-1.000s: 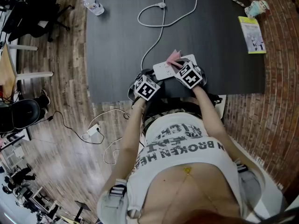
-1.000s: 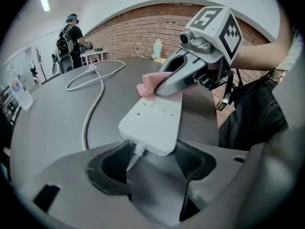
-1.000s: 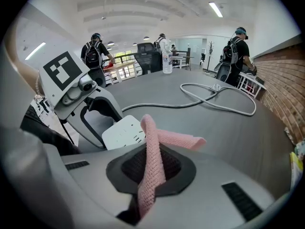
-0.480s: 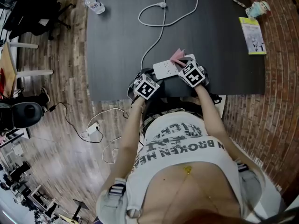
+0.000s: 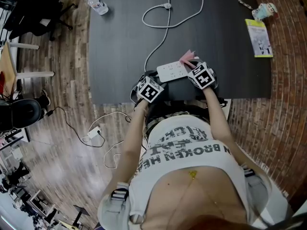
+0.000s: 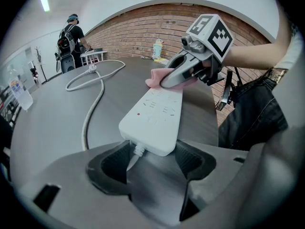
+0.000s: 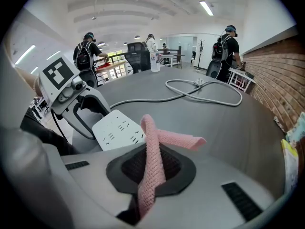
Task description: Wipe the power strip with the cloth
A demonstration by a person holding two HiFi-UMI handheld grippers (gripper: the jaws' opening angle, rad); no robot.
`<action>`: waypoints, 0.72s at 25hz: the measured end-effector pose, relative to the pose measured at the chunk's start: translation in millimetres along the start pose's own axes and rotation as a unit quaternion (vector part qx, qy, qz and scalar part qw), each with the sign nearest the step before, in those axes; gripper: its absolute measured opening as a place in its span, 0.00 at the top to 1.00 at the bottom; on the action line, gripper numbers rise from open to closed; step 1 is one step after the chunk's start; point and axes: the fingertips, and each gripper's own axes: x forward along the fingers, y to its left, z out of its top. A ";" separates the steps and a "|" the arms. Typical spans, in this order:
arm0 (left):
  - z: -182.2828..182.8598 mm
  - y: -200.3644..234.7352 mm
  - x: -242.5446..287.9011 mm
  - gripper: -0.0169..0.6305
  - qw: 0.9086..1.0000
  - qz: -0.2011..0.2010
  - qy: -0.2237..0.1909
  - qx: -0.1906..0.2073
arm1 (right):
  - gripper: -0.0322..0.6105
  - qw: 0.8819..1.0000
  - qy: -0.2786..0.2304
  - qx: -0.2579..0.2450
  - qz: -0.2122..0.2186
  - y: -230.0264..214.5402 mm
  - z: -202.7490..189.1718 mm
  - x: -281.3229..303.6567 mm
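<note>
Fingers point(image 7: 183, 173) of the right gripper point(image 7: 151, 170) are pinched narrow on the pink cloth point(image 7: 153, 142), at the far end of the power strip point(image 6: 157, 111). The left gripper point(image 6: 150, 160) has its fingers point(image 6: 193, 160) closed on the strip's cord end, by the table's point(image 5: 120, 32) near edge. Best bet: hold left firm, drag the cloth flat along the socket face, with light pressure.

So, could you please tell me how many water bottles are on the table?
1: a clear water bottle at the far left corner of the table. No other shows in any view.
</note>
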 end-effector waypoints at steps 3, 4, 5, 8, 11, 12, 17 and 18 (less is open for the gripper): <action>1.0 1.3 -1.2 0.54 1.000 0.002 -0.003 0.001 | 0.92 1.000 0.000 0.006 -0.004 -4.5 -1.3 -2.2; 0.6 1.4 -1.3 0.54 1.000 0.001 -0.002 0.000 | 0.92 1.000 0.000 0.008 -0.006 -6.2 -1.7 -2.6; 0.3 1.5 -1.2 0.54 1.000 0.001 -0.001 0.000 | 0.93 1.000 -0.001 0.010 -0.008 -8.3 -2.3 -2.9; 0.4 1.5 -0.6 0.54 1.000 0.000 0.000 0.000 | 0.92 1.000 0.000 0.020 -0.018 -16.8 -7.2 -5.5; 0.3 1.6 -0.7 0.54 1.000 0.001 -0.001 0.000 | 0.92 0.999 0.001 0.031 -0.031 -26.1 -13.6 -10.1; -0.1 1.4 -0.6 0.54 1.000 0.001 -0.001 0.000 | 0.92 0.999 0.001 0.033 -0.036 -28.7 -15.9 -11.4; -1.1 1.4 -0.1 0.54 1.000 0.001 0.000 -0.001 | 0.92 0.998 -0.002 0.049 -0.048 -37.5 -22.0 -16.2; -1.2 1.1 -0.3 0.54 1.000 0.000 0.000 -0.001 | 0.92 0.998 0.000 0.048 -0.051 -38.4 -22.9 -16.8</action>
